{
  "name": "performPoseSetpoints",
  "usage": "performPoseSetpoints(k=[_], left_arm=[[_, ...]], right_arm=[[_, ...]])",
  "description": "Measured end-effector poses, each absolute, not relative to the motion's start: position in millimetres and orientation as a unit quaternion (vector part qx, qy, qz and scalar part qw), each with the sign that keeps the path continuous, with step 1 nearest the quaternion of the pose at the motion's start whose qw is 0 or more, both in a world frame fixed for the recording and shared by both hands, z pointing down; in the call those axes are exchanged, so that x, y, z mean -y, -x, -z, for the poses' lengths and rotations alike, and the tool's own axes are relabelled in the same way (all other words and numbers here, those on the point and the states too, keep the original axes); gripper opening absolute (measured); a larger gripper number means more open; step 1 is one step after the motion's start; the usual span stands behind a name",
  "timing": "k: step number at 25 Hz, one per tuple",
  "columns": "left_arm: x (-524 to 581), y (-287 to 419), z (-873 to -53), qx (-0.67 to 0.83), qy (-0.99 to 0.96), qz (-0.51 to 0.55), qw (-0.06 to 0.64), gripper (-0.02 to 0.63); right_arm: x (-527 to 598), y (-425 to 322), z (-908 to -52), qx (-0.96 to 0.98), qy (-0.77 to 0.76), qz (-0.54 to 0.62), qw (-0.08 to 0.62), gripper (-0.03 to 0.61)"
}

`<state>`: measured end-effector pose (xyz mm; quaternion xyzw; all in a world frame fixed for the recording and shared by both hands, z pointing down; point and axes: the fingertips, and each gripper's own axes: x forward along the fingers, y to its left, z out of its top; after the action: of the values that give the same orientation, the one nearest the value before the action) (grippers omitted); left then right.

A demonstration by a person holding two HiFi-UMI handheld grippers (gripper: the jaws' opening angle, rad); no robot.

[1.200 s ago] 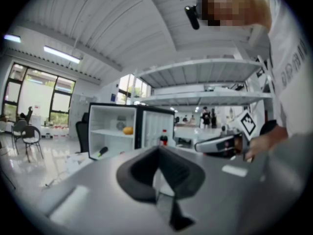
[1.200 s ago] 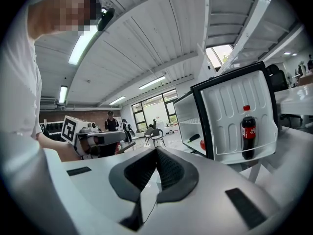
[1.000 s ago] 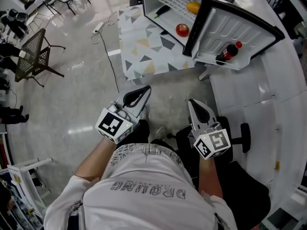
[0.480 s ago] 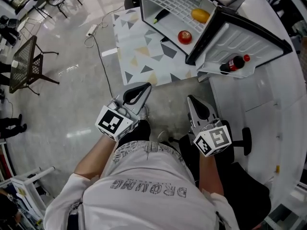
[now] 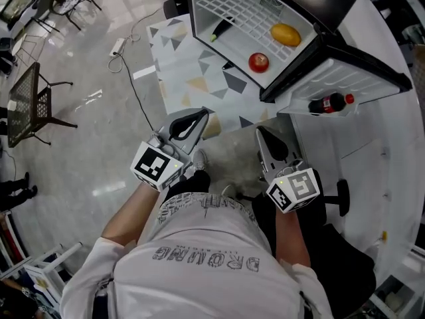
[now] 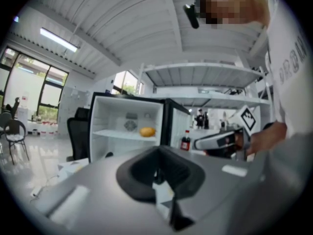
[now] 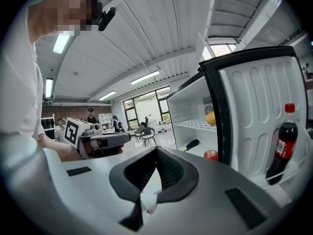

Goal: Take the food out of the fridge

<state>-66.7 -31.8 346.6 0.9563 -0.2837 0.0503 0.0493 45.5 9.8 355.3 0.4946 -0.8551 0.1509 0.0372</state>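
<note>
Left gripper and right gripper are held near level, side by side at frame centre, jaws closed and empty. A round red apple and a yellow oval fruit lie inside the open white fridge, upper frame.

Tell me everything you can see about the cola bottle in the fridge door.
The cola bottle is clear plastic by its look, holding dark liquid, with a red cap and red label. It stands upright, capped, alone in the lower rack of the open fridge door, behind the rack's white rail.
</note>
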Motion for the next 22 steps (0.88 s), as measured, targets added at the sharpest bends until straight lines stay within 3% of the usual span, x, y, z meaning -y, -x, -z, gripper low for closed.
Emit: performPoseSetpoints(k=[22], left_arm=[[139.4, 58.0, -361.8, 0.197, -0.977, -0.067, 0.052, 0.006]], right_arm=[[81.5, -33.0, -367.6, 0.812, -0.557, -0.172, 0.038, -0.008]])
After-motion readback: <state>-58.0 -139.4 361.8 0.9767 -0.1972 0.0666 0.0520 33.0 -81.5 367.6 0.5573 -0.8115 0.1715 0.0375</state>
